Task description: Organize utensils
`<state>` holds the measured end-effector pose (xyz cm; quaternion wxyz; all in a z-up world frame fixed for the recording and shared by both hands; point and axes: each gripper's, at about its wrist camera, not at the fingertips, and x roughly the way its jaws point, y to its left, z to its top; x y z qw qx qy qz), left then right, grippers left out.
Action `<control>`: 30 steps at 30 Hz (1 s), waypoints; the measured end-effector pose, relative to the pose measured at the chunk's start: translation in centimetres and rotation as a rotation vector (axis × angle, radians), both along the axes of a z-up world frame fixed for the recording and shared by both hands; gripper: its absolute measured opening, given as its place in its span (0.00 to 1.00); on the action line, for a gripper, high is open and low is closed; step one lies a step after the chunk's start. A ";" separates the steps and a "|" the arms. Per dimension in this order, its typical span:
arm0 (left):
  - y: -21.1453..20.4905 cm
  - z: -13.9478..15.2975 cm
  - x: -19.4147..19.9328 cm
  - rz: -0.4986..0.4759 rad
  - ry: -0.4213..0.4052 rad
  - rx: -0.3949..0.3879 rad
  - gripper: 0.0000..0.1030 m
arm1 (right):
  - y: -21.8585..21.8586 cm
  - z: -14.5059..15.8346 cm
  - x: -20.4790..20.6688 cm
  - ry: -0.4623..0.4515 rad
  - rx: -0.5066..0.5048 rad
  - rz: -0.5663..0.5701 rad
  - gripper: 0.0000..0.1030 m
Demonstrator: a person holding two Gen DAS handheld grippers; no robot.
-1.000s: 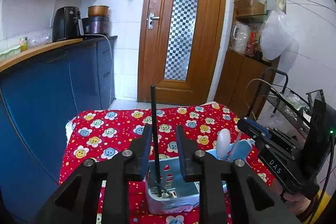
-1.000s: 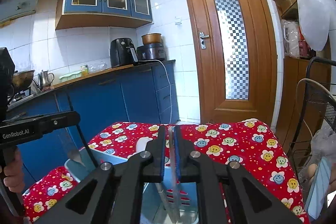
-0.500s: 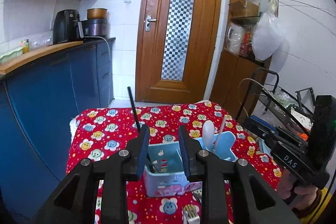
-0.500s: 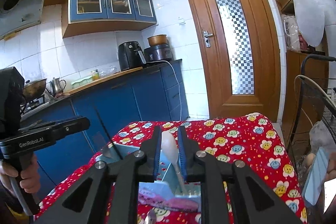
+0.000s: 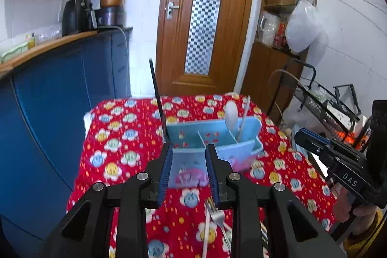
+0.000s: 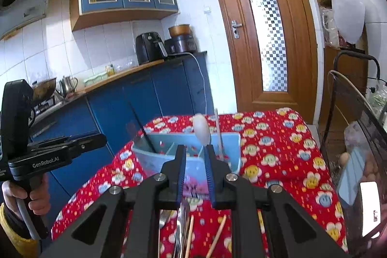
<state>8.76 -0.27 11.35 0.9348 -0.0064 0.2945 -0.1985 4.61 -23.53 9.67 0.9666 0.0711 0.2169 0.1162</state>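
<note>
Both grippers have drawn back from the light-blue utensil caddy (image 5: 212,137) since the earlier frames, and each now hangs empty with its jaws parted. Caddy stands upright on the red flowered tablecloth (image 5: 116,137), near the table's middle. Its left compartment holds a black chopstick (image 5: 157,98) leaning left; its right compartment holds a white spoon (image 5: 231,114) and a thin white stick (image 5: 244,117). Left gripper (image 5: 188,168) and right gripper (image 6: 195,173) sit just before the caddy, clear of it. A fork (image 5: 216,212) and wooden chopsticks (image 6: 217,236) lie loose on the cloth nearer the cameras.
</note>
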 end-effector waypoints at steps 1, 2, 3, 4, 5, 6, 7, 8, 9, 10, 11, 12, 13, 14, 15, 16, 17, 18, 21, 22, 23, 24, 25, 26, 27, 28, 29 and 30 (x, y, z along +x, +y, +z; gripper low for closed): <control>0.0 -0.2 -0.1 -0.001 0.012 0.002 0.28 | 0.1 -0.1 -0.3 0.013 -0.008 -0.002 0.17; 0.1 -0.6 -0.3 -0.001 0.028 0.006 0.28 | 0.1 -0.2 -0.6 0.023 -0.015 -0.004 0.17; 0.2 -0.9 -0.5 -0.001 0.037 0.009 0.28 | 0.2 -0.4 -0.9 0.033 -0.022 -0.005 0.17; 0.2 -1.2 -0.6 -0.001 0.046 0.015 0.28 | 0.2 -0.6 -1.2 0.045 -0.029 -0.007 0.17; 0.1 -1.5 -0.8 -0.003 0.057 0.026 0.28 | 0.2 -0.8 -1.4 0.057 -0.034 -0.008 0.17; 0.1 -2.0 -0.9 -0.005 0.070 0.039 0.28 | 0.2 -1.0 -1.7 0.067 -0.030 -0.010 0.17; 0.1 -2.4 -1.1 -0.008 0.083 0.050 0.28 | 0.2 -1.2 -2.0 0.079 -0.033 -0.012 0.17; 0.0 -2.7 -1.3 -0.010 0.090 0.054 0.28 | 0.1 -1.5 -2.2 0.092 -0.036 -0.013 0.17; 0.0 -3.1 -1.5 -0.015 0.105 0.061 0.28 | 0.1 -1.7 -2.4 0.103 -0.037 -0.015 0.17; -0.1 -3.5 -1.6 -0.019 0.120 0.067 0.28 | 0.0 -1.9 -2.6 0.116 -0.037 -0.017 0.17; -0.2 -3.7 -1.7 -0.021 0.129 0.071 0.28 | -0.1 -2.2 -2.7 0.131 -0.035 -0.015 0.17; -0.3 -4.1 -1.9 -0.027 0.143 0.082 0.28 | -0.1 -2.5 -2.8 0.150 -0.033 -0.014 0.17; -0.5 -4.4 -2.0 -0.031 0.153 0.091 0.28 | -0.2 -2.8 -2.9 0.170 -0.033 -0.015 0.17; -0.7 -4.9 -2.1 -0.037 0.170 0.112 0.28 | -0.3 -3.0 -3.1 0.184 -0.032 -0.015 0.17; -0.8 -5.2 -2.2 -0.041 0.179 0.124 0.28 | -0.4 -3.3 -3.2 0.204 -0.029 -0.013 0.17; -1.0 -5.7 -2.3 -0.047 0.192 0.136 0.28 | -0.6 -3.6 -3.3 0.224 -0.026 -0.011 0.17; -1.1 -5.9 -2.4 -0.051 0.201 0.141 0.28 | -0.8 -3.8 -3.4 0.244 -0.022 -0.011 0.17; -1.3 -6.3 -2.4 -0.057 0.216 0.147 0.28 | -0.9 -4.1 -3.5 0.259 -0.021 -0.011 0.17; -1.6 -7.1 -2.4 -0.067 0.258 0.151 0.28 | -1.1 -5.0 -3.7 0.306 -0.029 -0.008 0.17; -1.7 -7.4 -2.3 -0.067 0.268 0.155 0.28 | -1.2 -5.3 -3.8 0.321 -0.035 -0.008 0.17; -1.8 -7.6 -2.3 -0.068 0.274 0.161 0.28 | -1.1 -5.6 -3.9 0.332 -0.040 -0.007 0.17; -1.9 -7.8 -2.3 -0.070 0.278 0.166 0.28 | -1.2 -5.9 -4.0 0.344 -0.045 -0.004 0.17; -2.0 -8.0 -2.4 -0.073 0.285 0.172 0.28 | -1.2 -6.1 -4.1 0.356 -0.048 -0.001 0.18; -2.1 -8.2 -2.4 -0.077 0.292 0.177 0.28 | -1.2 -6.3 -4.2 0.366 -0.052 0.002 0.18; -2.2 -8.4 -2.5 -0.082 0.300 0.181 0.28 | -1.2 -6.6 -4.3 0.379 -0.059 0.004 0.18; -2.3 -8.6 -2.4 -0.085 0.306 0.183 0.28 | -1.1 -6.9 -4.4 0.391 -0.065 0.006 0.19; -2.4 -8.8 -2.5 -0.090 0.315 0.186 0.28 | -1.1 -7.0 -4.4 0.401 -0.071 0.007 0.19; -2.5 -9.0 -2.5 -0.094 0.325 0.189 0.28 | -1.1 -7.3 -4.4 0.414 -0.079 0.008 0.19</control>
